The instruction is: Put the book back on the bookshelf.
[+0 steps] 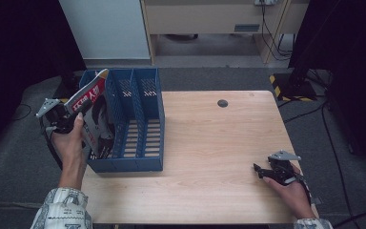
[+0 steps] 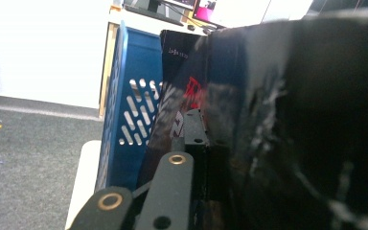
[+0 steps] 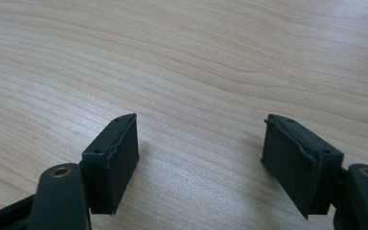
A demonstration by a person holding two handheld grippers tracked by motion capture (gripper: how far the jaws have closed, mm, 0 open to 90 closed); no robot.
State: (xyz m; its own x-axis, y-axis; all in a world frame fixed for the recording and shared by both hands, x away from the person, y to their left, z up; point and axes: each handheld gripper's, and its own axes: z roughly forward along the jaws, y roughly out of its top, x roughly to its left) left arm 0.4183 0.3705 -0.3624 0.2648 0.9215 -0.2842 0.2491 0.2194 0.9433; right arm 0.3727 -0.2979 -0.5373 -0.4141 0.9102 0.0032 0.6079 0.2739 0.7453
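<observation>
At the left edge of the pale wooden table (image 1: 209, 157), the left gripper (image 1: 72, 116) is clamped on the upper corner of a glossy magazine with a red, white and black cover (image 1: 93, 112). Its jaws are drawn close together with the cover pinched between them, and the person's left hand (image 1: 69, 143) wraps the gripper body from below. From that grip the magazine runs forward and down, tilted, into the leftmost compartment of a blue plastic file rack with three slots and perforated walls (image 1: 143, 119); its lower part sits inside the slot while its top corner stands above the rack's rim.

In the left gripper view the magazine's dark cover with red print (image 2: 182, 105) lies right ahead of the jaws, and the rack's blue slotted wall (image 2: 132, 120) stands just to the left of it. One black pad fills the right of that view, pressed against the cover.

The right gripper (image 1: 267, 171) rests low over the near right part of the table, well apart from the rack, held in the person's right hand (image 1: 293, 188). In the right gripper view its two black pads (image 3: 112, 160) stand wide apart with bare wood grain (image 3: 196, 72) between them and ahead of them.
</observation>
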